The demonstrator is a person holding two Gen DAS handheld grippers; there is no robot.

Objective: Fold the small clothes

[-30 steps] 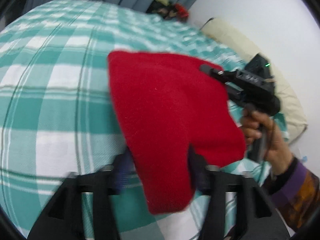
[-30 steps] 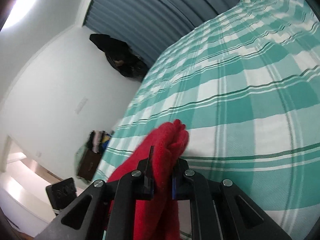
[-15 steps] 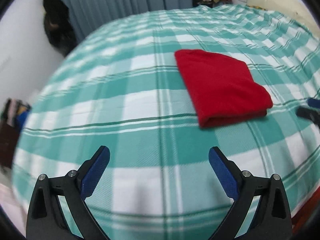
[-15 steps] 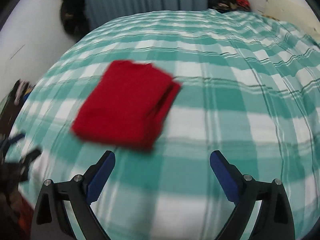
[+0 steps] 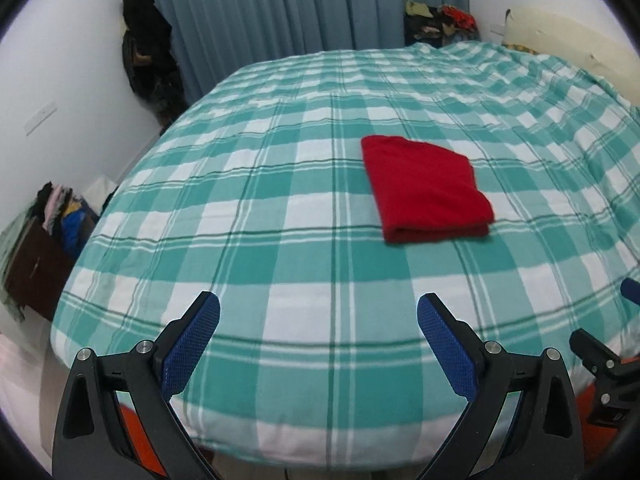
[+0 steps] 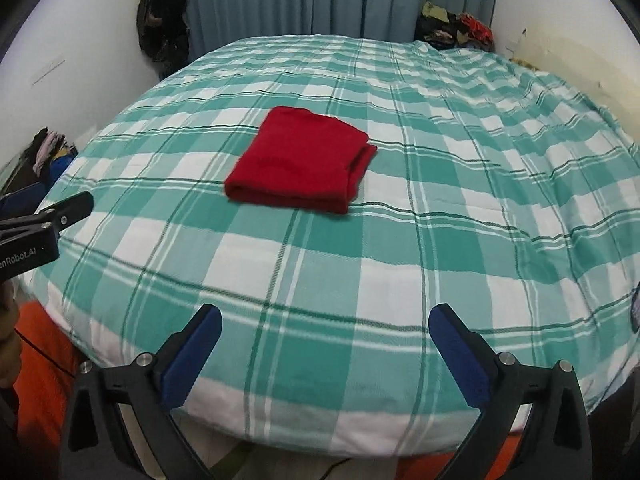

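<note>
Red garment (image 5: pixel 428 190) is basically done as far as I can tell: it's lying as a neat, squared-off folded bundle on the green-and-white checked bed (image 5: pixel 280 264), out toward the middle of the cover, with the folded edge facing the near side and a couple of layers peeking out at one corner in the right wrist view (image 6: pixel 298 166). Neither tool is touching it. Left gripper (image 5: pixel 318 334) has its blue pads spread wide with nothing between them, hanging over the near edge of the bed, well apart from the cloth. Right gripper (image 6: pixel 325 346) is the same deal, wide apart and empty. So I'd call the fold on this piece finished, maybe a tiny tidy of that loose corner if you're picky. What's left depends on whether more clothes need folding; there are piles (image 5: pixel 440 20) off by the curtain, but I can't tell if they're part of the job.
</note>
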